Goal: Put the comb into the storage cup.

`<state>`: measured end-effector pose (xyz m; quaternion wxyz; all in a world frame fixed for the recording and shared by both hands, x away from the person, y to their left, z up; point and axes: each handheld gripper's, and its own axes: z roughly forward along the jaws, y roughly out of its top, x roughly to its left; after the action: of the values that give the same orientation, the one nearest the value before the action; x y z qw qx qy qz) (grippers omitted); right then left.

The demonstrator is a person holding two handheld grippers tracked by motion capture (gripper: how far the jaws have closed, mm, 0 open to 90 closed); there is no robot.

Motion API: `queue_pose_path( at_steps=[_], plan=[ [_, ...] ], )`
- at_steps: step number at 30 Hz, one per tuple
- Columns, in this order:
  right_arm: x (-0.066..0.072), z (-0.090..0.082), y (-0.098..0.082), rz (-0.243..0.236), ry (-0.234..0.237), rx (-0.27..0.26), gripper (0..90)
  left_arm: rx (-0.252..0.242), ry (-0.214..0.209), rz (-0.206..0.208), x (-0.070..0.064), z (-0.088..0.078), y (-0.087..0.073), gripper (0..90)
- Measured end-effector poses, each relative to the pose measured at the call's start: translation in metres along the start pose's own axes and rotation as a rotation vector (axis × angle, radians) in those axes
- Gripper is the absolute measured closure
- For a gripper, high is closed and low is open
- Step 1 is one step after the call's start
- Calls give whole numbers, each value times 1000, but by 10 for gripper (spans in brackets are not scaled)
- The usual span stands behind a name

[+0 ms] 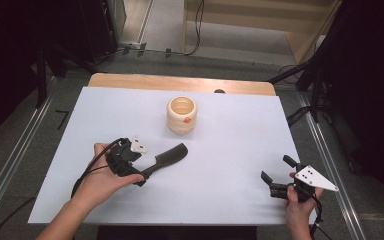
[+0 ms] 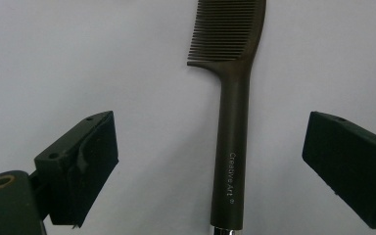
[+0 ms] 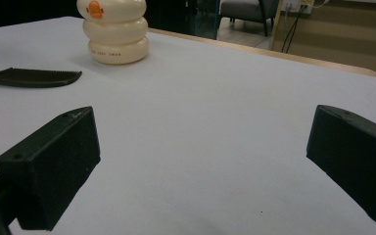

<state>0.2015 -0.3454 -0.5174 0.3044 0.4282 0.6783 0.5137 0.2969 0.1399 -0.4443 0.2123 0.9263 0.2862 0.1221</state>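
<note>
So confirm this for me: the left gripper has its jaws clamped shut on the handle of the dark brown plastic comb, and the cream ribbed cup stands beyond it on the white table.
Not quite. The left gripper is not clamped: the left gripper view shows its jaws standing open, either side of the dark brown plastic comb's handle, with gaps on both sides. The cream ribbed cup does stand beyond it on the white table.

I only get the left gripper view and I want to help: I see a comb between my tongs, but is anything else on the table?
Observer: Yes, a cream ringed cup stands past the toothed end of the comb, apart from it.
Operator: Is it tipped over?
Observer: No, it stands upright, mouth up.
Operator: Where are the other tongs?
Observer: The right tongs are open, holding nothing, near the right front corner of the white table.
</note>
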Motion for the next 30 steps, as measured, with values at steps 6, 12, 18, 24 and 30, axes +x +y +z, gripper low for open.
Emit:
queue_pose_path(
  at_steps=[6,12,18,24,30],
  plan=[
    [2,1,1,-16,-24,11,0,43,-14,13,-3,9,4,147],
    [3,1,1,-18,-32,16,0,92,-37,32,-9,19,6,306],
    [2,1,1,-23,-18,15,0,141,-43,73,-13,26,7,456],
    [2,2,1,-22,-5,19,0,181,-44,92,-13,32,7,560],
    [2,2,1,-25,-12,19,0,189,-84,67,-10,33,7,639]
  ],
)
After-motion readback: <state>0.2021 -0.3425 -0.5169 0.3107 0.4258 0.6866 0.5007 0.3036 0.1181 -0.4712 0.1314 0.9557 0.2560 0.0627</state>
